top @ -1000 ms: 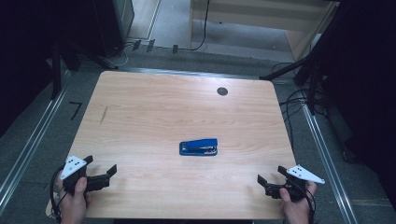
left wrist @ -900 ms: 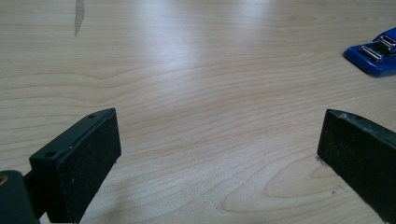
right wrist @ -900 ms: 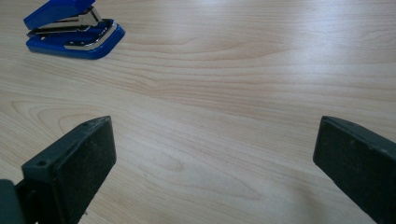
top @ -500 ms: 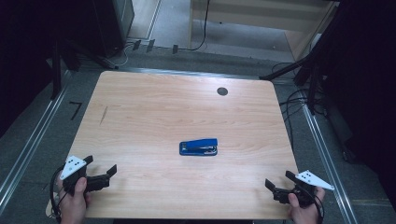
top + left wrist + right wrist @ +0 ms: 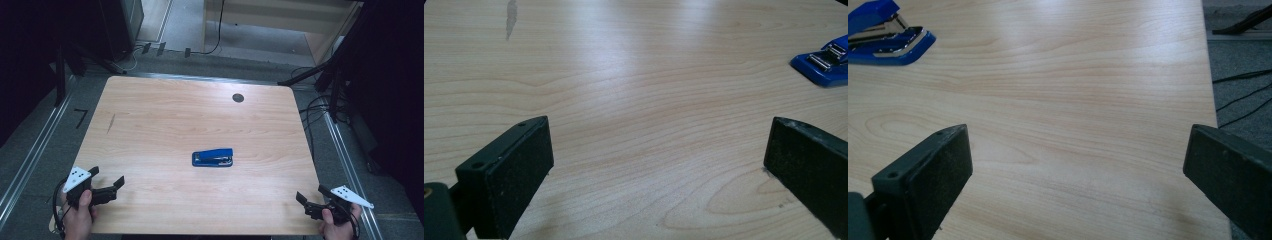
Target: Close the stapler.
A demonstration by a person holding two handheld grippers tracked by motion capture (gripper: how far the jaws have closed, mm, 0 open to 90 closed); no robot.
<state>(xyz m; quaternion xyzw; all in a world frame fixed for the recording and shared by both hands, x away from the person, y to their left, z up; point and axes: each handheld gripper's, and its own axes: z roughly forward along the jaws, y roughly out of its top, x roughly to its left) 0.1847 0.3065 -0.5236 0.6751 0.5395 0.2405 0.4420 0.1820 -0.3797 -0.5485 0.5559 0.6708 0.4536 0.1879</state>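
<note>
I am looking at the blue stapler (image 5: pixel 213 157), which is lying flat near the middle of the desk (image 5: pixel 165 120), its long axis running across the desk from my left to my right, parallel to the near edge. My left gripper (image 5: pixel 107 189) is sitting at the near left corner with its jaws standing wide apart and nothing between them; in the left gripper view the stapler (image 5: pixel 822 64) is showing far off to the upper right, so it lies ahead and to the right of those jaws. My right gripper (image 5: pixel 307 204) is hanging at the near right corner, just at the desk's edge, jaws likewise wide and empty; in the right gripper view the stapler (image 5: pixel 884 36) is appearing at the upper left, its metal mouth facing this way. Both grippers are well apart from it, and I am judging the distances roughly even, the left perhaps a touch nearer. Since the stapler is lying crosswise, I am thinking either hand needs to be swinging inward and closing across its narrow width.
</note>
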